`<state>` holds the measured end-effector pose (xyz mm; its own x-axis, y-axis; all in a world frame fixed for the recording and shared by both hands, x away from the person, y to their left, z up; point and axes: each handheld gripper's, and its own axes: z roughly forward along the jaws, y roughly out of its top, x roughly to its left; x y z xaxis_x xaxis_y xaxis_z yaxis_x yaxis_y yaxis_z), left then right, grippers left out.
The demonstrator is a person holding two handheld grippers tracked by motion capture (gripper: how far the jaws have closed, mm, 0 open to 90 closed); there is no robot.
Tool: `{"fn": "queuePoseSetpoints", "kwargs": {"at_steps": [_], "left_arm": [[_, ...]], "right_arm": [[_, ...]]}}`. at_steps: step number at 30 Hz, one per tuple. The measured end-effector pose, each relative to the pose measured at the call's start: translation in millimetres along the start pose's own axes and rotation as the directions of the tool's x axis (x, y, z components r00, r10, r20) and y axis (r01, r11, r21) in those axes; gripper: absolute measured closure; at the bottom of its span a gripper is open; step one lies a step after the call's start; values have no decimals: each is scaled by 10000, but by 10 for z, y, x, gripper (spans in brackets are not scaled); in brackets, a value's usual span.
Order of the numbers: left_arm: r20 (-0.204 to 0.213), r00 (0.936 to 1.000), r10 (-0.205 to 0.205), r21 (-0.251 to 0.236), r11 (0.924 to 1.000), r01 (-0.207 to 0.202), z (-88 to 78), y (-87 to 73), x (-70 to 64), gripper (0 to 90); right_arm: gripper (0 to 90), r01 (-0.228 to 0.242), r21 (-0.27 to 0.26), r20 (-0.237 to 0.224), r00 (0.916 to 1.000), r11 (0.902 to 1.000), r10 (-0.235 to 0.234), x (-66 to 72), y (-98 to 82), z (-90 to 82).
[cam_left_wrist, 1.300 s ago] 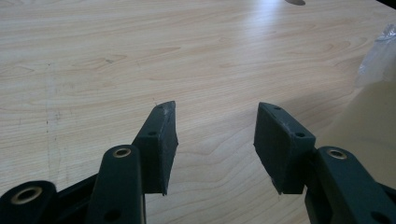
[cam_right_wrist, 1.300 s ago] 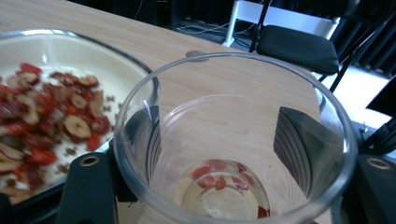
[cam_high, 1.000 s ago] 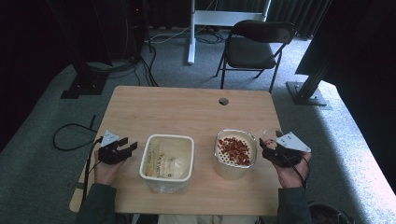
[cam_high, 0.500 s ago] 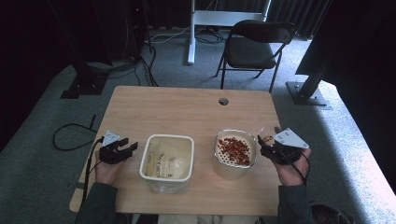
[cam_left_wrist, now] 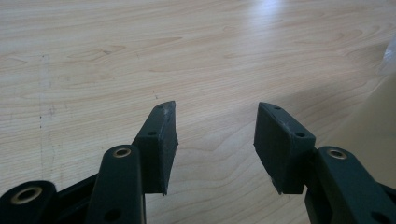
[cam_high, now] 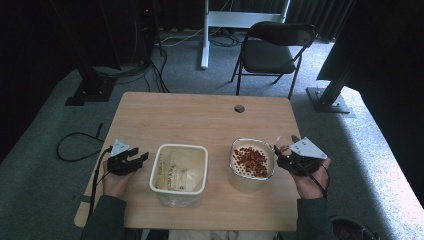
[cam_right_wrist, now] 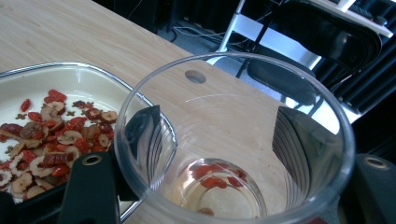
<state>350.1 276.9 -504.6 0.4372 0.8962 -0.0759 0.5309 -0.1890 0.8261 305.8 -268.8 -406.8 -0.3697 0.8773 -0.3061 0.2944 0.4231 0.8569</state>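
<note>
- High view: the right gripper point(cam_high: 286, 156), clamped around a clear plastic cup point(cam_right_wrist: 229, 140), has edged from the frame's right edge towards the round white bowl of sliced red dried fruit point(cam_high: 252, 163), now just beside it.
- Likely a scoop or pour is next.
- The left gripper point(cam_high: 135, 159), jaws apart and empty, stays on the wooden worktop point(cam_high: 200, 120) beside the square white container point(cam_high: 178, 171).

Glossy clear plastic cup point(cam_right_wrist: 233, 140), matt wooden table point(cam_high: 200, 115)

Two tubs point(cam_high: 178, 169) point(cam_high: 251, 162) mid-table, far tabletop point(cam_high: 200, 117) open
</note>
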Motion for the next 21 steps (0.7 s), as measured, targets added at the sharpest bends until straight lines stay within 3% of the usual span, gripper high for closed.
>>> {"fn": "queuePoseSetpoints", "kwargs": {"at_steps": [9,21], "left_arm": [[22,10000,-5,24,10000,5,12,-2,-1,498],[44,10000,22,78,10000,-22,31,2,-9,498]], "right_arm": [[322,372,306,148,9992,9988,-376,2,11,20],[319,1487,565,322,9881,9873,-1507,91,92,32]]}}
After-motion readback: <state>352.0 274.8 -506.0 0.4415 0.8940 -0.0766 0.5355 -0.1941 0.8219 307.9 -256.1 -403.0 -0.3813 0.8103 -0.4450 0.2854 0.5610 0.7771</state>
